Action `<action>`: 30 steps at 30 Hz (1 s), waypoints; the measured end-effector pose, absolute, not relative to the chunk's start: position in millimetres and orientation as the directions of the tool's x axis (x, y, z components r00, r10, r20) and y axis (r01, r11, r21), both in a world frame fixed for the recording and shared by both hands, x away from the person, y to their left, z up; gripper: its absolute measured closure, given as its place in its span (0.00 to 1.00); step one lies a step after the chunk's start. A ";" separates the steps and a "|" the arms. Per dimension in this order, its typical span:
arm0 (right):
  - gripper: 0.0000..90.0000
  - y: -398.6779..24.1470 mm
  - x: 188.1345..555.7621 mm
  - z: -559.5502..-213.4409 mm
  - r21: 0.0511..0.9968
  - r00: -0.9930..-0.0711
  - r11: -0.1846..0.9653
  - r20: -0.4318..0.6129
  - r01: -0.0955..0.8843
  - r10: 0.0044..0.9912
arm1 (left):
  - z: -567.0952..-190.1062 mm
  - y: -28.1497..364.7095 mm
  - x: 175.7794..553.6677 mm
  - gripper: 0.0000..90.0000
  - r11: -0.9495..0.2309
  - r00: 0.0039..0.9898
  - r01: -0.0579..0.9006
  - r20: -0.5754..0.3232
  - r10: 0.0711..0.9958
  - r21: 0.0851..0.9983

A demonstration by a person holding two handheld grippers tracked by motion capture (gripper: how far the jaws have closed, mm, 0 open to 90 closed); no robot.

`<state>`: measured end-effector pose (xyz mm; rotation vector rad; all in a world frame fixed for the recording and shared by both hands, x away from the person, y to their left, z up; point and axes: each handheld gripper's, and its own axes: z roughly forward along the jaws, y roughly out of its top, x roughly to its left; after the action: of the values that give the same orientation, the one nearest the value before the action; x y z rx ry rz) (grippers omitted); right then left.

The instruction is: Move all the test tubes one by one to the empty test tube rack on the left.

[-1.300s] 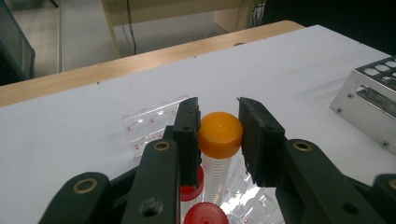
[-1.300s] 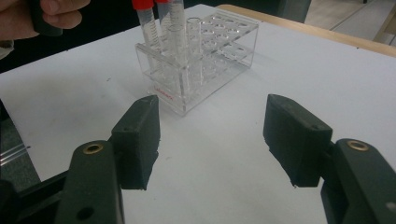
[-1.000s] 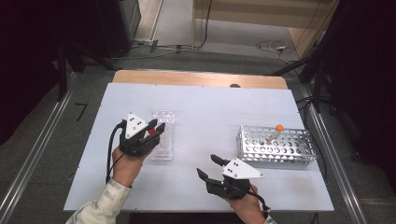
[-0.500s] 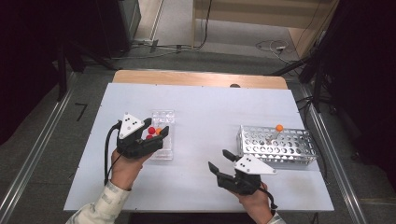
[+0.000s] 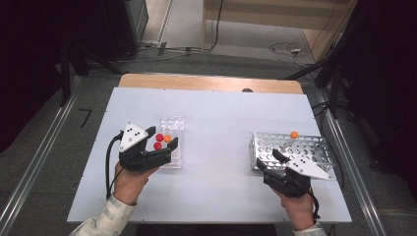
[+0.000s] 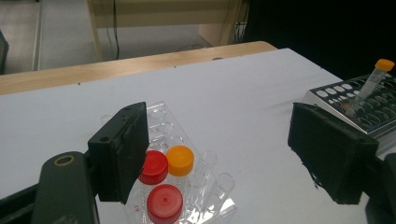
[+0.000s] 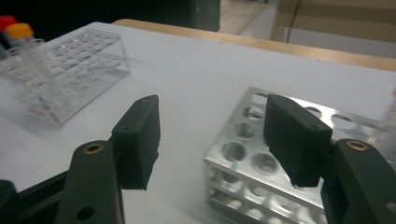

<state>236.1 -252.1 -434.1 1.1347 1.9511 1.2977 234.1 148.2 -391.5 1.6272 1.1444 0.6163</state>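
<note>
A clear plastic rack stands left of centre and holds two red-capped tubes and one orange-capped tube. My left gripper reaches over its near end. Its jaws have just been opening and now stand wide, with the caps close beside one jaw and not pressed. A metal rack at the right holds a tilted orange-capped tube. My right gripper is open at that rack's near left corner, with nothing held.
The white table top lies bare between the two racks. A wooden strip runs along its far edge. In the right gripper view the clear rack stands at the upper left. Metal rails flank the table on both sides.
My left gripper's jaws have opened over the clear rack, and the red and orange caps now show beside them. My right gripper has moved right, up to the metal rack.
</note>
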 end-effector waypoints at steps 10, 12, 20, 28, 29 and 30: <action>0.41 -290.7 258.3 -444.1 0.909 -0.343 0.155 -0.014 0.387 0.939 | -392.2 145.1 233.0 0.23 -0.049 0.429 0.381 -0.130 0.894 0.923; 0.42 -294.8 263.2 -446.5 0.905 -0.320 0.153 -0.020 0.397 0.947 | -392.8 144.6 233.4 0.23 -0.052 0.430 0.383 -0.128 0.894 0.922; 0.48 -302.9 284.6 -455.0 0.905 -0.235 0.136 -0.042 0.403 0.971 | -393.3 142.9 233.3 0.23 -0.054 0.430 0.383 -0.126 0.894 0.922; 0.55 -304.1 299.0 -462.6 0.902 -0.204 0.125 -0.042 0.413 0.978 | -395.2 141.3 234.1 0.23 -0.061 0.434 0.388 -0.124 0.892 0.920; 0.57 -305.0 300.5 -463.0 0.902 -0.201 0.122 -0.040 0.413 0.979 | -395.3 141.3 234.2 0.23 -0.063 0.435 0.389 -0.123 0.892 0.919; 0.58 -306.0 301.9 -463.5 0.903 -0.199 0.123 -0.042 0.412 0.979 | -395.6 141.2 234.4 0.23 -0.061 0.434 0.390 -0.125 0.892 0.919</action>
<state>301.9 -306.0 -463.5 1.3610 1.7119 1.0418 234.4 141.2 -395.6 1.6536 1.1342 0.6085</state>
